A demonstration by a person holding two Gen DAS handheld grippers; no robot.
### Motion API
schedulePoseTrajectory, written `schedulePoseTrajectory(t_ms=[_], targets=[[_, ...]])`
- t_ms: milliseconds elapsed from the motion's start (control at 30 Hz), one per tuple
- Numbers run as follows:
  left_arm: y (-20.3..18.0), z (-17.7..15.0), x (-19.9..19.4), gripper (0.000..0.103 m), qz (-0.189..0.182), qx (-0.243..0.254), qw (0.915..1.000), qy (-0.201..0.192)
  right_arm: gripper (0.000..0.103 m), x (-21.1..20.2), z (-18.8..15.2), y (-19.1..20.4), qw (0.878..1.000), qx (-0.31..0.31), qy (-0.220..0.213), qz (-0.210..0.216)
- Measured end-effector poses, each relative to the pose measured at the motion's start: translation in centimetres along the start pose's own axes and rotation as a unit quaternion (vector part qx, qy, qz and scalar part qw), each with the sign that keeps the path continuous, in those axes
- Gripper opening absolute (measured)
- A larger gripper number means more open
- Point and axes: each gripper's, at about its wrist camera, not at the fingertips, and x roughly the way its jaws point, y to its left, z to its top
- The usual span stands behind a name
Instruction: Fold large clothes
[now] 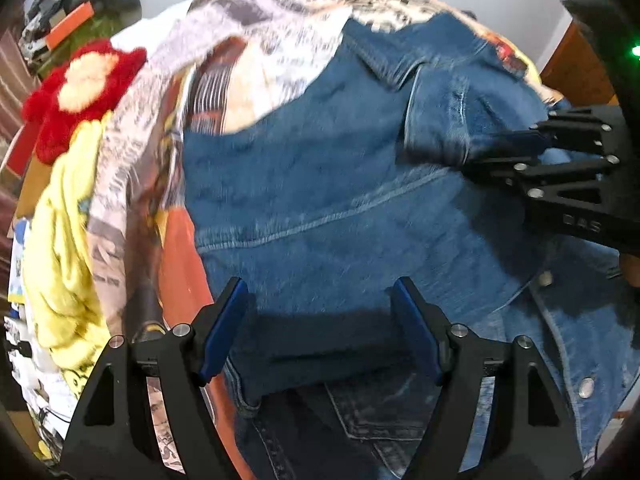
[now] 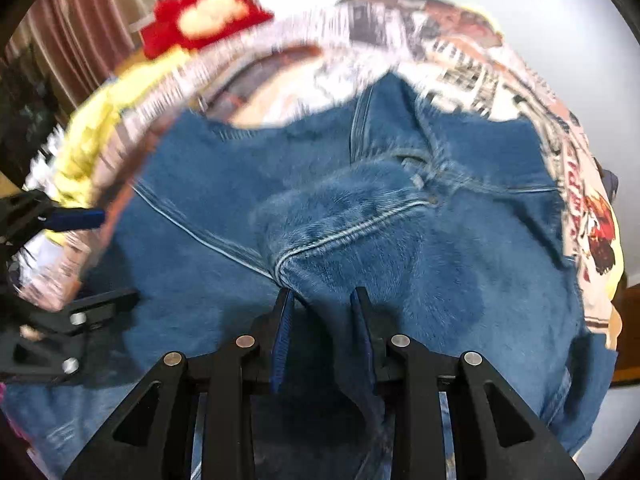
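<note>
A blue denim jacket (image 1: pixel 320 184) (image 2: pixel 440 260) lies spread over a printed bedcover (image 1: pixel 280 20) (image 2: pixel 440 40). My left gripper (image 1: pixel 318 284) hovers open over the jacket's lower part, with its blue pads apart and only shadowed denim below them. My right gripper (image 2: pixel 323 292) is shut on a raised fold of the jacket near a stitched seam. In the left wrist view the right gripper (image 1: pixel 480 156) comes in from the right edge, pinching the sleeve end (image 1: pixel 436 132). The left gripper (image 2: pixel 118 256) shows at the left edge of the right wrist view.
Darker jeans (image 1: pixel 380 412) with a back pocket lie under the jacket's near edge. A yellow cloth (image 1: pixel 60 240) (image 2: pixel 92 132) and a red plush flower (image 1: pixel 84 84) (image 2: pixel 204 16) sit left of the bedcover. Wooden furniture (image 1: pixel 576 68) stands at the far right.
</note>
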Motion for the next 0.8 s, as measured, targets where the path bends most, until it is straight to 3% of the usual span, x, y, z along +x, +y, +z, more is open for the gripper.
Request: schedulePoseTrajectory(t_ms=[200, 300, 467, 567, 667, 800], targets=[[-0.8, -0.4, 1.3, 0.075, 0.000, 0.011, 0.9999, 0.011, 0.025, 0.8, -0.6, -0.1, 0.999, -0.024, -0.020, -0.021], [-0.7, -0.6, 1.3, 0.075, 0.002, 0.011, 0.9999, 0.011, 0.024, 0.3, -1.3, -1.8, 0.999, 0.008, -0.033, 0.000], [-0.4, -0.8, 1.4, 0.078, -0.003, -0.001, 0.9999, 0.013, 0.014, -1.1, -2.7, -3.8, 0.997, 0.049, -0.053, 0.011], [-0.3, -0.8, 1.4, 0.079, 0.001, -0.001, 0.9999, 0.013, 0.013, -2.8, -4.0, -4.8, 0.996, 0.056, -0.069, -0.002], [-0.5, -0.9, 1.4, 0.081, 0.007, 0.001, 0.9999, 0.011, 0.013, -4.8, -5.5, -7.0, 0.991, 0.101, -0.086, 0.000], [-0.4, -1.1, 1.6, 0.089, 0.020, -0.004, 0.9998, 0.009, 0.013, -6.3, -7.8, -9.6, 0.987, 0.134, -0.088, -0.013]])
